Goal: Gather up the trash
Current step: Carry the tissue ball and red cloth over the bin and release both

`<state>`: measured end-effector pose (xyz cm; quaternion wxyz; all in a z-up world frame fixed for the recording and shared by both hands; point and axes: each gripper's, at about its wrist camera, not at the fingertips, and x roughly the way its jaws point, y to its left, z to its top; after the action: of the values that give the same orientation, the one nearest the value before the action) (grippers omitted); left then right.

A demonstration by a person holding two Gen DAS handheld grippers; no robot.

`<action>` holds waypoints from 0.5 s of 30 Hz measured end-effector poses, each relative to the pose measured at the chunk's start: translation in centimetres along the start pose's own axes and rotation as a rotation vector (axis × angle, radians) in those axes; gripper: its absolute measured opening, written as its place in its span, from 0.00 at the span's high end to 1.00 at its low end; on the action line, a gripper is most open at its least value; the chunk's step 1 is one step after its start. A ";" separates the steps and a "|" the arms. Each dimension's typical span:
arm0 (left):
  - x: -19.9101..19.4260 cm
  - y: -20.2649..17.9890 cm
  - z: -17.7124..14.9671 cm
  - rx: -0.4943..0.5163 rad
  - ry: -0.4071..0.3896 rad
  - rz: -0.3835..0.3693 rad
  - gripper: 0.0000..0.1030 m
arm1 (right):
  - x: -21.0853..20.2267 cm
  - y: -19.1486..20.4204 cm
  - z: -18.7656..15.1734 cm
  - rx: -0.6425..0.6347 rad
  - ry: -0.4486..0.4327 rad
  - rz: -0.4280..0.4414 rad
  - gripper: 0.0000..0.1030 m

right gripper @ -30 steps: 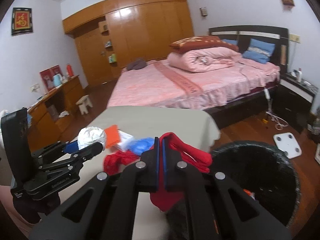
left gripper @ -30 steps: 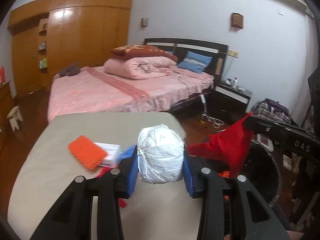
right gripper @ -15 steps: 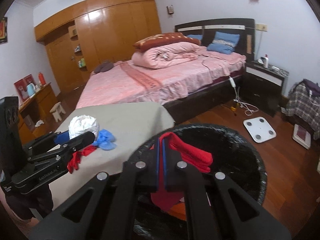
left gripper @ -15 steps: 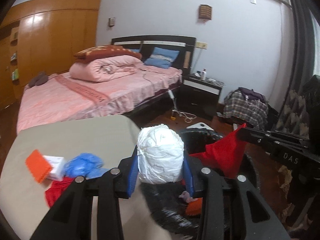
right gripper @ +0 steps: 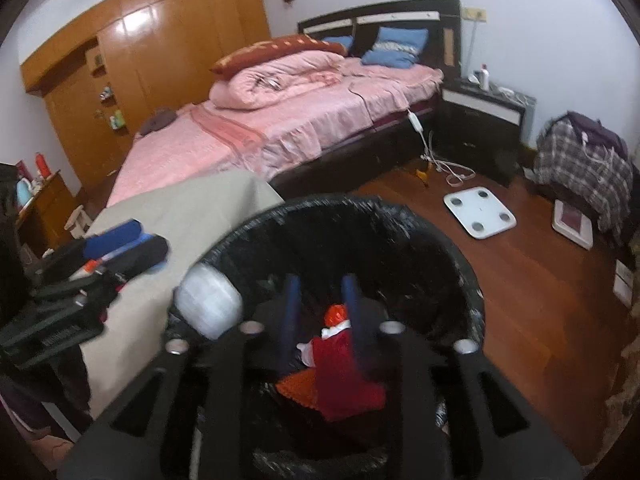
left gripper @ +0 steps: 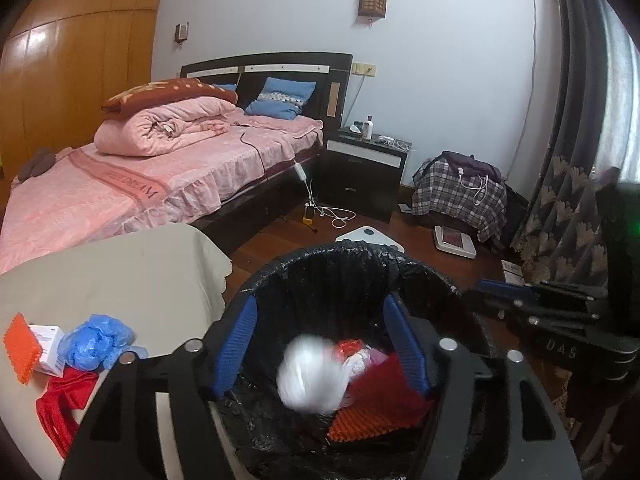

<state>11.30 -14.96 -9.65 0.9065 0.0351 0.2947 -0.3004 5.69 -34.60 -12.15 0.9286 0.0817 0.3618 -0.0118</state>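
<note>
Jaws opening above bedroom bin (left gripper: 320, 264)

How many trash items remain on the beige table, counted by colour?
Orange: 1, ridged orange pad
White: 1, small white box
Blue: 1, crumpled blue plastic
Red: 1, red cloth
Total: 4

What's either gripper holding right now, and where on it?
Nothing. Left gripper and right gripper are both opening; white wad and red cloth dropping into the bin.
</note>
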 end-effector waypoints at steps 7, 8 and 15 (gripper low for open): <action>-2.6 2.7 -0.1 -0.042 -0.048 0.084 0.19 | -1.5 0.7 -0.3 -0.007 -0.090 -0.057 0.17; -3.1 3.1 -0.2 -0.048 -0.053 0.094 0.17 | -1.7 0.8 -0.2 -0.012 -0.103 -0.059 0.13; -7.6 8.0 -1.4 -0.107 -0.093 0.243 0.06 | -2.1 4.4 1.3 -0.039 -0.171 -0.001 0.07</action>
<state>10.17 -4.11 -7.43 0.9495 0.0083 0.2614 -0.1734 5.38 -30.54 -9.22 0.9575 0.0621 0.2815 -0.0122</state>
